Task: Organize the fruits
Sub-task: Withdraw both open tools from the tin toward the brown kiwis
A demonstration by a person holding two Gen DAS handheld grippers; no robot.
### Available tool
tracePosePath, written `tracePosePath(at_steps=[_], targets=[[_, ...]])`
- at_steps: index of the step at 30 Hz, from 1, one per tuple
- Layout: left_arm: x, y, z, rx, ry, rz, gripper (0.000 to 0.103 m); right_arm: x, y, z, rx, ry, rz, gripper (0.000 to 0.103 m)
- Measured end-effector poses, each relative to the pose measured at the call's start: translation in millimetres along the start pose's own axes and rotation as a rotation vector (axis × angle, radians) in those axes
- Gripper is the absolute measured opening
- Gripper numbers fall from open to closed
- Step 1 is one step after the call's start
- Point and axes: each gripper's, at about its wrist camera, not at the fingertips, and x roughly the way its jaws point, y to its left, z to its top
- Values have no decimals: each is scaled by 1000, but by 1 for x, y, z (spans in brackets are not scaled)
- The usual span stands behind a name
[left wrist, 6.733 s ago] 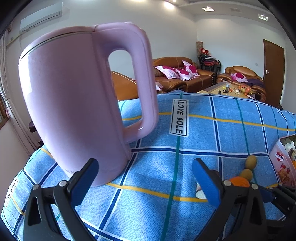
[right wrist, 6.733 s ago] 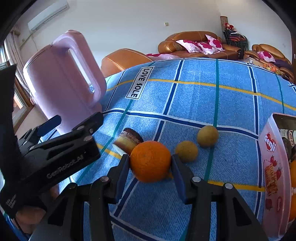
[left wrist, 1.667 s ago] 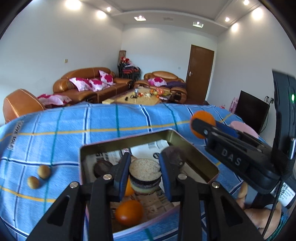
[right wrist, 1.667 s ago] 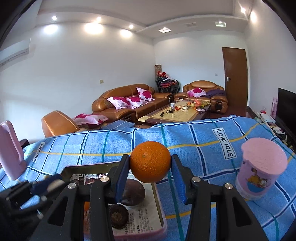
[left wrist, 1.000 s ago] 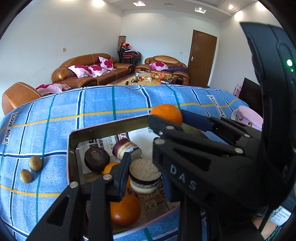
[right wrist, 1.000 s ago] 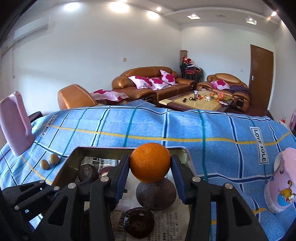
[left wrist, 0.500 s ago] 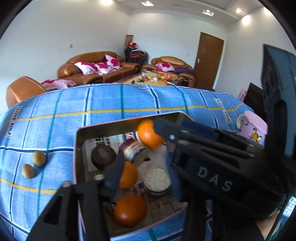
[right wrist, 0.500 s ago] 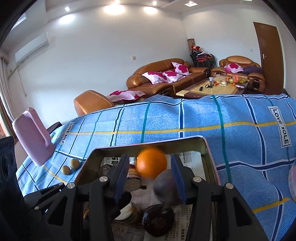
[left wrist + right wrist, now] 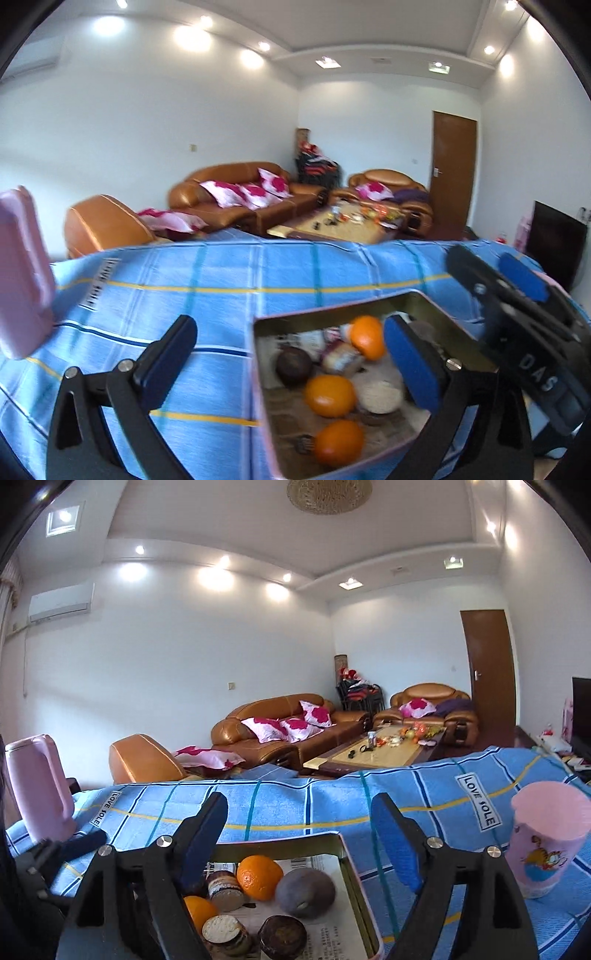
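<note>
Grippers hang tilted down over the tin box (image 9: pixel 345 853) on the blue-clothed tabletop (image 9: pixel 295 805). Pink kettle (image 9: pixel 38 786) left, pink cup (image 9: pixel 546 845) right. Left hand-held gripper (image 9: pixel 291 354) and right hand-held gripper (image 9: pixel 297 838) have just been opening, empty; the orange (image 9: pixel 259 877) lies in the box.

I see a pink kettle (image 9: pixel 38 786) at the left edge of my right wrist view, upright on the blue plaid tablecloth (image 9: pixel 295 801), and a pink cartoon cup (image 9: pixel 546 834) at the right edge. Behind the table — brown leather sofa (image 9: pixel 280 727) with pink-flowered cushions, a cluttered coffee table (image 9: pixel 384 751), a brown door (image 9: pixel 489 664) upper right.
</note>
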Motion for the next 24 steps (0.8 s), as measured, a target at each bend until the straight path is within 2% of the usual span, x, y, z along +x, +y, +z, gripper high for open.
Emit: tracePosePath(at_steps=[4, 6, 11, 18, 24], targets=[[-3, 21, -3, -11, -59, 122, 103, -1, 3, 0, -8, -7, -22, 81], [-4, 30, -3, -18, -79, 157, 103, -2, 3, -1, -7, -1, -38, 81], [-10, 43, -6, -11, -87, 180, 103, -7, 3, -3, 3, 8, -82, 81], [-14, 53, -12, 3, -43, 181, 103, -14, -3, -6, 39, 26, -136, 81], [-22, 65, -15, 34, -35, 176, 103, -19, -4, -9, 49, 51, -188, 81]])
